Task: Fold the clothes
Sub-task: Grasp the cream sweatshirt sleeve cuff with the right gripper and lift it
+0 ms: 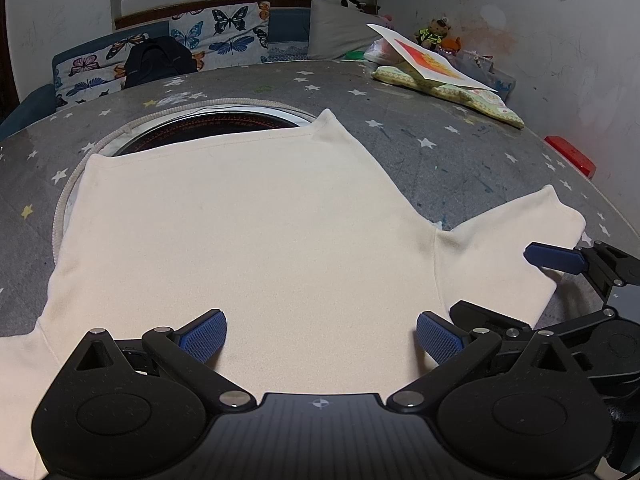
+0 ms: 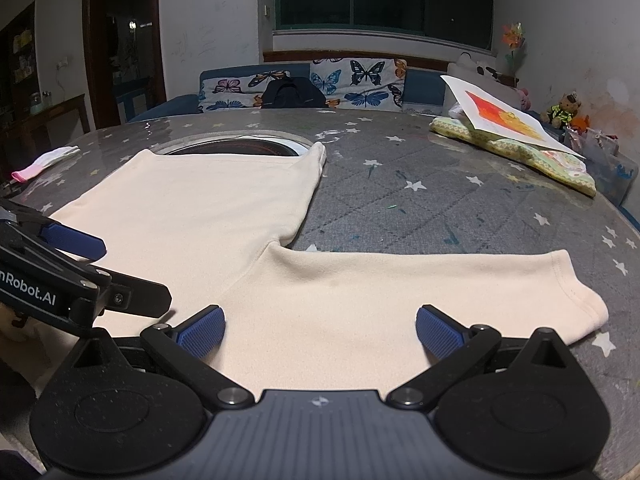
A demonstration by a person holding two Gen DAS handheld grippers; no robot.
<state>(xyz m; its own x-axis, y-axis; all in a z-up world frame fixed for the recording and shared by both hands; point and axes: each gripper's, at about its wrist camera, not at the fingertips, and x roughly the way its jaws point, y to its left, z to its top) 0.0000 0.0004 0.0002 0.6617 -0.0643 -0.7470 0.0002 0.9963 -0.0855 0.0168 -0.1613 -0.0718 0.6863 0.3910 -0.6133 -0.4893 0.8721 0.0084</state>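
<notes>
Garment: we saw the cream shirt (image 1: 248, 240) spread flat over the middle of the starred bench (image 1: 460, 152), its far hem lapping over a round recess (image 1: 208, 128) in the upper centre of the left view.
Left tongs (image 1: 320, 338): released, spread wide above the shirt's near edge, nothing between the pads.
Right tongs (image 2: 320, 330): released as well, hovering over the sleeve (image 2: 440, 280) at the lower right of their own view.
Risk: we judged that pinching only the top layer would drag the fabric and skew the fold; the hem over the recess could also sag in and snag.
Right view only: a small white and pink cloth (image 2: 48, 162) at the left edge, and the sleeve's full length to its cuff.
Left view only: a red object (image 1: 572, 154) at the right bench edge, and the shirt's left side running out of the lower left corner.
</notes>
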